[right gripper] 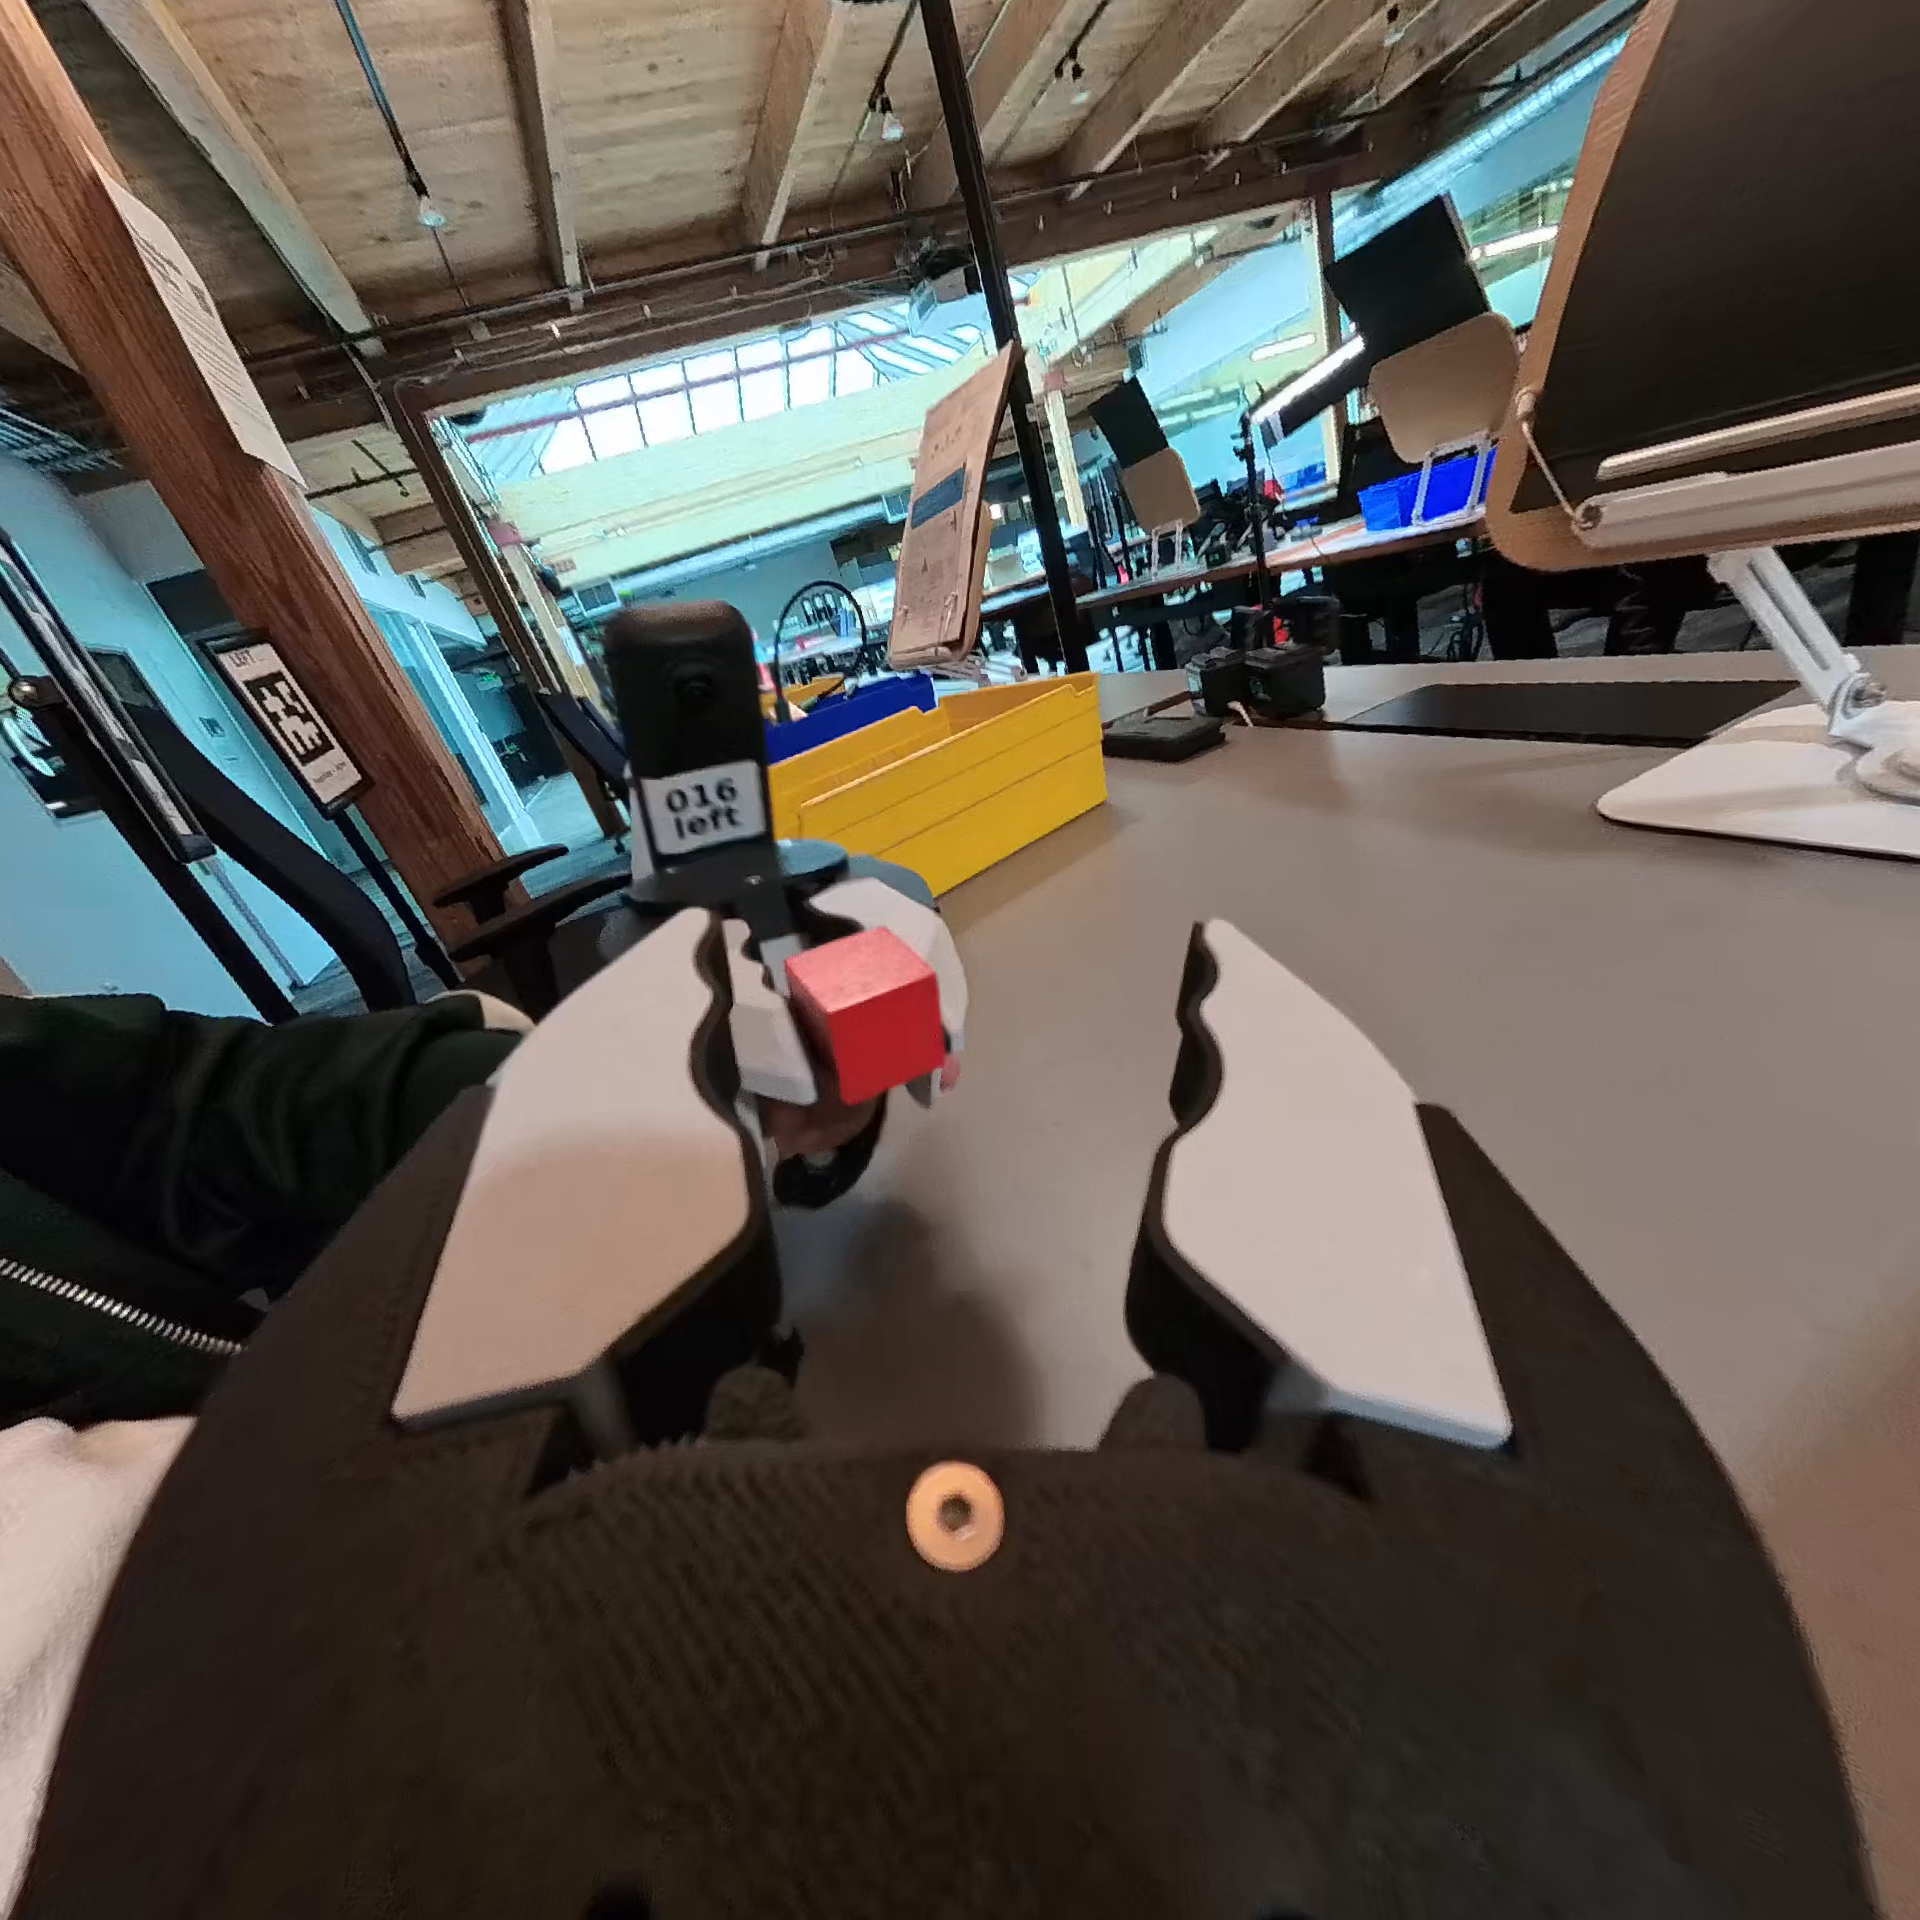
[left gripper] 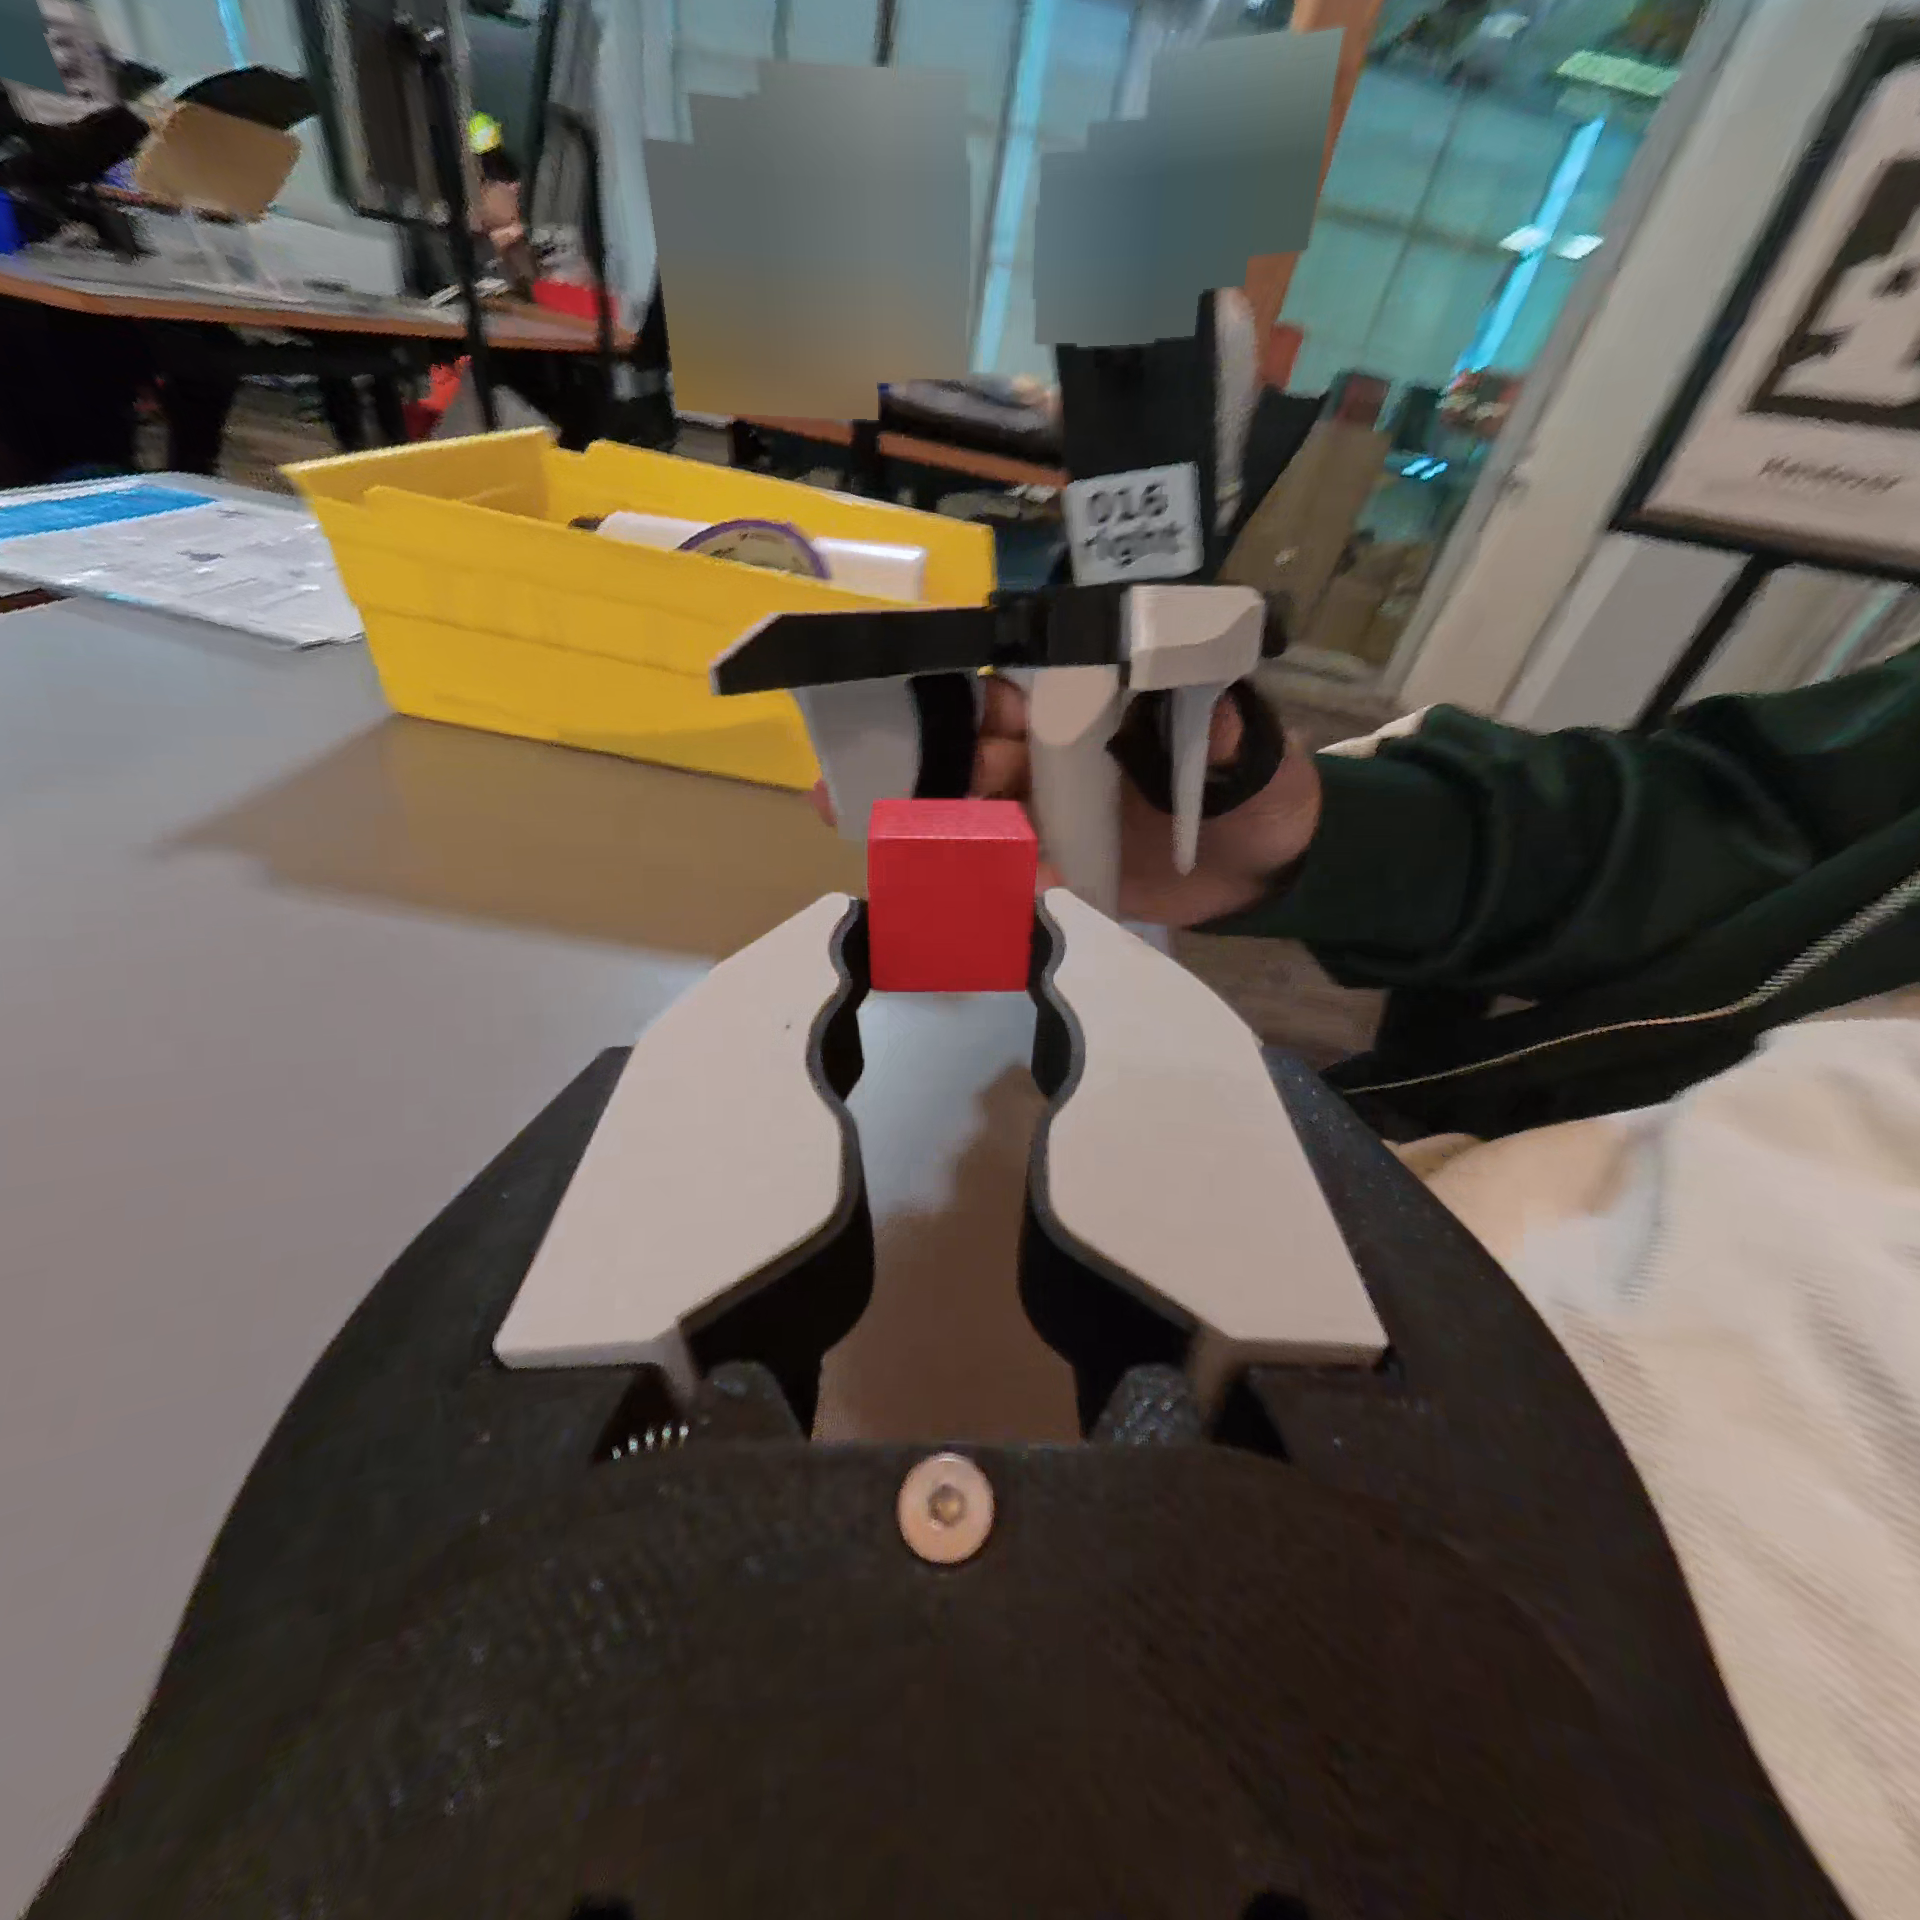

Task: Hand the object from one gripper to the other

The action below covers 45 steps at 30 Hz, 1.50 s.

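Observation:
A red cube (left gripper: 951,899) is clamped between the tips of my left gripper (left gripper: 951,920), which holds it above the grey table (left gripper: 260,987). In the right wrist view the cube (right gripper: 868,1013) sits at the end of the left gripper's white fingers (right gripper: 764,1039). My right gripper (right gripper: 956,966) is open and empty. The cube lies in the gap between its jaws, close to its left finger (right gripper: 623,1039) and apart from the right one. In the left wrist view the right gripper's fingers (left gripper: 1075,800) hang just behind the cube.
A yellow bin (left gripper: 623,644) with a tape roll stands on the table behind the grippers, next to a blue bin (right gripper: 862,712). Papers (left gripper: 177,561) lie at the far left. A monitor on a white stand (right gripper: 1756,779) is at the right. Dark green sleeves (left gripper: 1558,831) hold the grippers.

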Available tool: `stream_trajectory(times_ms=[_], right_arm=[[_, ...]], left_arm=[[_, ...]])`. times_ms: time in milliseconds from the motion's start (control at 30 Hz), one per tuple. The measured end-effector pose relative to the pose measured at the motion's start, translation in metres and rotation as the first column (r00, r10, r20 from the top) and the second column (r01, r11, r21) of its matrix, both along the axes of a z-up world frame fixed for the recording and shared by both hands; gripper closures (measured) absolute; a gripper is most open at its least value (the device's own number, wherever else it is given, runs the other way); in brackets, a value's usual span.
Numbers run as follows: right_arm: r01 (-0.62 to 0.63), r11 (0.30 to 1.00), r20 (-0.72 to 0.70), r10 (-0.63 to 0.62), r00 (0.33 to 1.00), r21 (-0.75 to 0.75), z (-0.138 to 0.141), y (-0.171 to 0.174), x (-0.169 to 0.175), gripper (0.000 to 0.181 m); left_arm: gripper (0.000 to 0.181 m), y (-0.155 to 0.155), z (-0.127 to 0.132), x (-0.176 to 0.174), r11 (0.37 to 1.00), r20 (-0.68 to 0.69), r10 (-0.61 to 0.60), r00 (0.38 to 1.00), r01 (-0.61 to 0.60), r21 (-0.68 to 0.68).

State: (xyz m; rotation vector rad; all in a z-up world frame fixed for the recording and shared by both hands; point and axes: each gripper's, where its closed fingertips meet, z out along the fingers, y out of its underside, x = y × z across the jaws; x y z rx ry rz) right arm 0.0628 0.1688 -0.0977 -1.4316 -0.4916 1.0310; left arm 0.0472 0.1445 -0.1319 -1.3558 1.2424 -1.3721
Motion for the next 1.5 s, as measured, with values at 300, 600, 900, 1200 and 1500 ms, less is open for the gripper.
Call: stream_trajectory(times_ms=[300, 600, 900, 1200, 1500], right_arm=[[0.072, 0.963, 0.182, -0.024, 0.983, -0.26, -0.04, 0.004, -0.005, 0.137], [0.102, 0.927, 0.373, 0.043, 0.927, -0.361, -0.075, -0.006, -0.026, 0.153], [0.067, 0.946, 0.301, 0.034, 0.953, -0.318, -0.054, -0.005, -0.017, 0.153], [-0.034, 0.996, 0.158, 0.046, 0.986, -0.078, -0.006, -0.012, -0.002, 0.153], [-0.194, 0.973, 0.057, 0.203, 0.978, -0.126, -0.007, -0.025, -0.02, 0.153]], left_arm=[[0.15, 0.039, -0.034, -0.017, 0.711, -0.332, 0.503, 0.798, -0.162, 0.685], [0.149, 0.024, -0.049, -0.006, 0.571, -0.385, 0.589, 0.71, -0.029, 0.821], [0.11, 0.025, -0.025, 0.0, 0.671, -0.246, 0.525, 0.815, -0.218, 0.709], [0.114, 0.01, 0.003, -0.005, 0.993, -0.038, 0.12, 0.992, -0.12, 0.002], [0.135, -0.011, 0.033, -0.014, 0.946, 0.223, -0.117, 0.968, 0.177, -0.272]])
